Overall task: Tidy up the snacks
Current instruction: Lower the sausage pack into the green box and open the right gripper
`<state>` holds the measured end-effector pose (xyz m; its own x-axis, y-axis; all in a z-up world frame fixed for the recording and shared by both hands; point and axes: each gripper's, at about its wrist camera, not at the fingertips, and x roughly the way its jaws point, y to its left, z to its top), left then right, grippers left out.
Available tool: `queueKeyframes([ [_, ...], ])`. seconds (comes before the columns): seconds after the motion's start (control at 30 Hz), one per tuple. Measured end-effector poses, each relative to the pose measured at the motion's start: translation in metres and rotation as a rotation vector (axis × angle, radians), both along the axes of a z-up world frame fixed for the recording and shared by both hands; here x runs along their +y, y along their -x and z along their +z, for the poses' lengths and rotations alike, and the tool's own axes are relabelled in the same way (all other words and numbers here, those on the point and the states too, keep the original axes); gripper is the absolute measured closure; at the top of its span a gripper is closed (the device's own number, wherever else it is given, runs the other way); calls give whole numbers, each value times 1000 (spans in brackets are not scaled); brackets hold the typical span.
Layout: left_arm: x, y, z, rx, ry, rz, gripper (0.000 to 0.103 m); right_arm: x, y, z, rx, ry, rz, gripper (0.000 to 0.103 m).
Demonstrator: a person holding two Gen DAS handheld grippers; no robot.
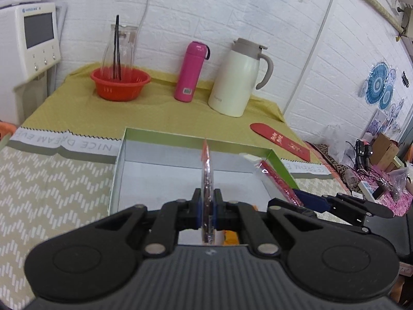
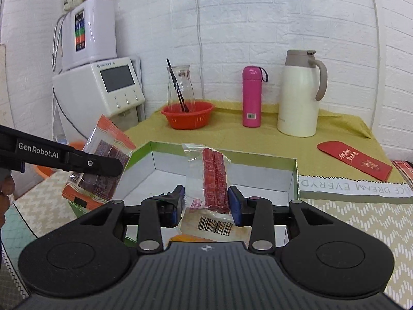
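Note:
My left gripper point(image 1: 207, 202) is shut on an orange-edged snack packet point(image 1: 206, 180), seen edge-on above the open green-rimmed cardboard box point(image 1: 165, 135). In the right wrist view that packet point(image 2: 103, 162) hangs at the box's left edge, pinched by the left gripper point(image 2: 113, 166). My right gripper point(image 2: 206, 201) has its blue pads on both sides of a clear pack of red sausages point(image 2: 214, 178), holding it over the box point(image 2: 294, 178). The right gripper point(image 1: 304, 201) and sausage pack point(image 1: 276, 180) also show at the box's right side in the left wrist view.
On the yellow-green cloth behind the box stand a red basket point(image 2: 187, 115) with a glass carafe, a pink flask point(image 2: 251, 97) and a cream jug point(image 2: 299, 95). A red envelope point(image 2: 355, 160) lies to the right. A white water machine point(image 2: 103, 90) stands left.

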<state>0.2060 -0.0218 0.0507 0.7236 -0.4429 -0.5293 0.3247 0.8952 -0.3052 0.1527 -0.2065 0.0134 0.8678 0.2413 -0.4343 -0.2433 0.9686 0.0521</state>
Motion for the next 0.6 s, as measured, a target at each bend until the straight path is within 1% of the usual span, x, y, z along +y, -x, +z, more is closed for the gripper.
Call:
queueKeyframes([
  [0.17,-3,-23,-19,55,-11,1,101,3,-26,-14,66,30,11,37],
  [0.2,-4,-26,-22,55,-17,-1,101,4,-29,-16,74,36,18,32],
  [0.23,-6,-28,-23,49,-30,6,98,6,-33,-18,79,47,28,27],
  [0.27,-6,-29,-24,35,-38,15,71,9,-35,-20,76,70,33,24],
  [0.3,-6,-28,-24,18,-48,44,40,11,-35,-20,68,95,32,5],
  [0.33,-5,-25,-23,-14,-46,81,21,12,-33,-20,46,123,24,0],
  [0.37,-1,-21,-22,-64,-41,129,20,12,-29,-19,18,134,20,0],
  [0.4,0,-19,-20,-87,-47,150,17,12,-24,-18,-18,136,24,0],
  [0.43,1,-19,-18,-91,-57,161,4,10,-19,-16,-45,134,35,0],
  [0.47,3,-18,-16,-91,-60,176,1,9,-18,-14,-55,135,46,0],
  [0.6,5,-11,-9,-103,-55,176,1,6,-13,-7,-64,140,37,0],
])
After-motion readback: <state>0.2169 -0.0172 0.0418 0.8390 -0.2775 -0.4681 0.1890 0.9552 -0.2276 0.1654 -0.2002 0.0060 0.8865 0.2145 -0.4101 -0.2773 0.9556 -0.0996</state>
